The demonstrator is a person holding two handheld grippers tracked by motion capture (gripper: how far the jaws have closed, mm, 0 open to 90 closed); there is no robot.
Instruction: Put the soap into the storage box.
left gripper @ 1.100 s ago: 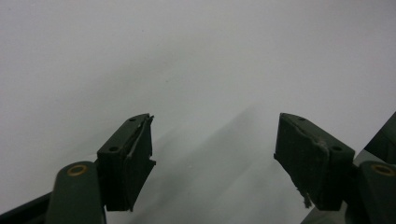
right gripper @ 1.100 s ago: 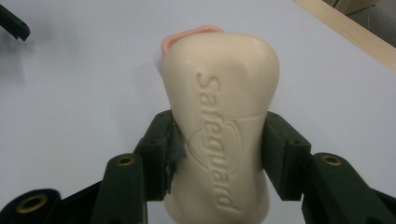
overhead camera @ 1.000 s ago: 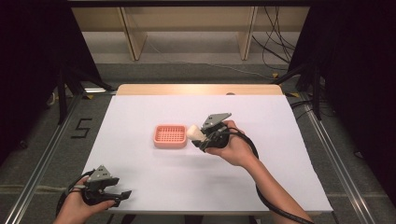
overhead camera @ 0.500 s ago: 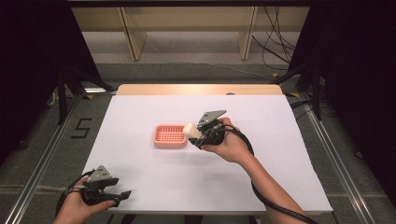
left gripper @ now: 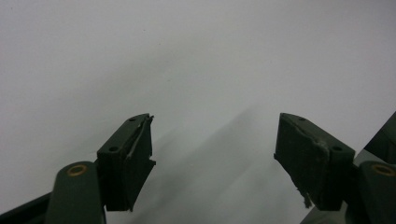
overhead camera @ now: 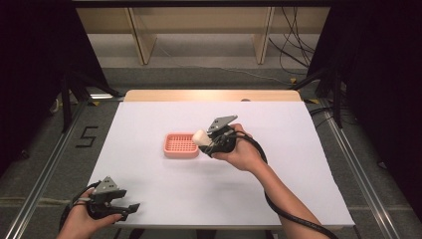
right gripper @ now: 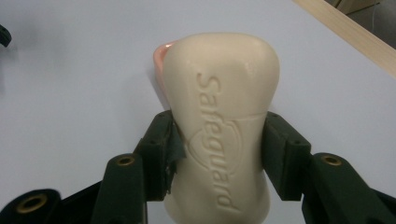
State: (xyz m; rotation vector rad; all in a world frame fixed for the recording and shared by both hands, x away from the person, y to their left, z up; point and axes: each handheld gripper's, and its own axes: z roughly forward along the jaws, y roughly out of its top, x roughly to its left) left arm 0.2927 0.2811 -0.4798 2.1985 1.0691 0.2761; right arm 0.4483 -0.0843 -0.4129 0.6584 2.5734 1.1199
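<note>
Right tongs [right gripper: 219, 140] are clamped on the soap [right gripper: 219, 116], one black jaw pressed to each side of the cream bar, the stamped lettering facing the camera that rides on them. A sliver of pink peeks out behind the bar's top left shoulder there, most likely the tray, though too little shows to be sure. From the high view, the right tongs [overhead camera: 206, 142] carry the soap [overhead camera: 200, 137] at the right end of the pink tray [overhead camera: 180, 145]; whether the bar touches the rim is hard to say at this size. The tray sits near the middle of the counter [overhead camera: 149, 119], a little left of centre and closer to the far edge than the near one. The right hand [overhead camera: 241, 152] wraps the tongs' body, cable trailing back along the forearm toward the near right corner.

Left tongs [left gripper: 215, 154] stand wide open, nothing between the jaws, plain white counter beneath them. In the high view, the left tongs [overhead camera: 130, 208] lie low at the near left corner, the left hand [overhead camera: 82, 221] just at the near edge, well apart from the tray.
</note>
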